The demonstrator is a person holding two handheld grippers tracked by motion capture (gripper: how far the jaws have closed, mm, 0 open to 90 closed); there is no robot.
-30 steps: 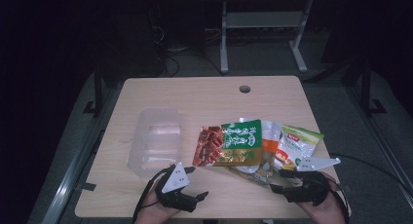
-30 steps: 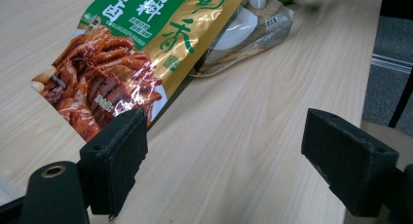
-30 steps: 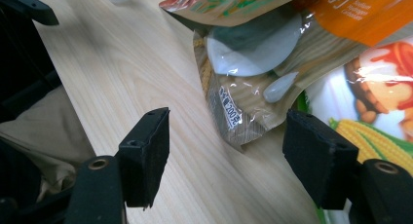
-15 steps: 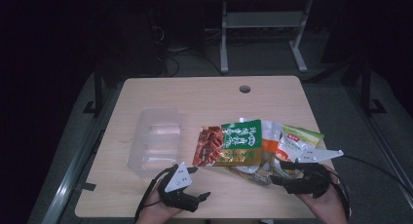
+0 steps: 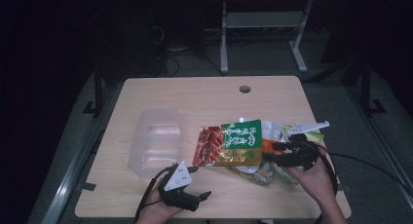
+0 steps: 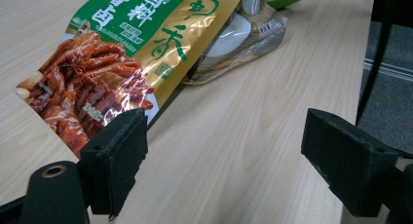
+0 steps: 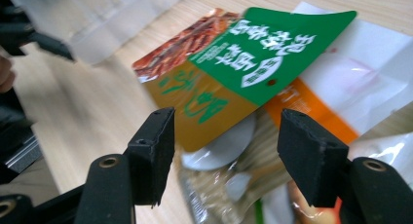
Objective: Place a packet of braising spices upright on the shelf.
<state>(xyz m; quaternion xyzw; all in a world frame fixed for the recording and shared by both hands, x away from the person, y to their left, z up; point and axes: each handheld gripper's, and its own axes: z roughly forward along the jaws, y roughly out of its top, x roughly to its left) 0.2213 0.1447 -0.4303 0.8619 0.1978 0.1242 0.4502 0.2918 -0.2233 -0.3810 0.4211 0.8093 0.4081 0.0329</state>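
The right hand-held gripper (image 7: 226, 153) hangs released above the glossy green-and-gold snack pouch (image 7: 234, 73), its wide jaws just easing inward, nothing between them. The pouch lies mid-bench (image 5: 195, 95) atop other packets, beside a clear plastic tub (image 5: 156, 141). The left hand-held gripper (image 6: 224, 160) rests wide open on bare wood, holding nothing.

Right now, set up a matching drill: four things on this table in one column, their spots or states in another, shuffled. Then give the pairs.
1. clear tub
2. green-and-gold pouch
3. left claw
4. right claw

A. open, above the heap of packets
B. lies on top of the heap
C. left of the packets, apart from them
D. open, low over bare wood at the near edge

Pairs: 1-C, 2-B, 3-D, 4-A
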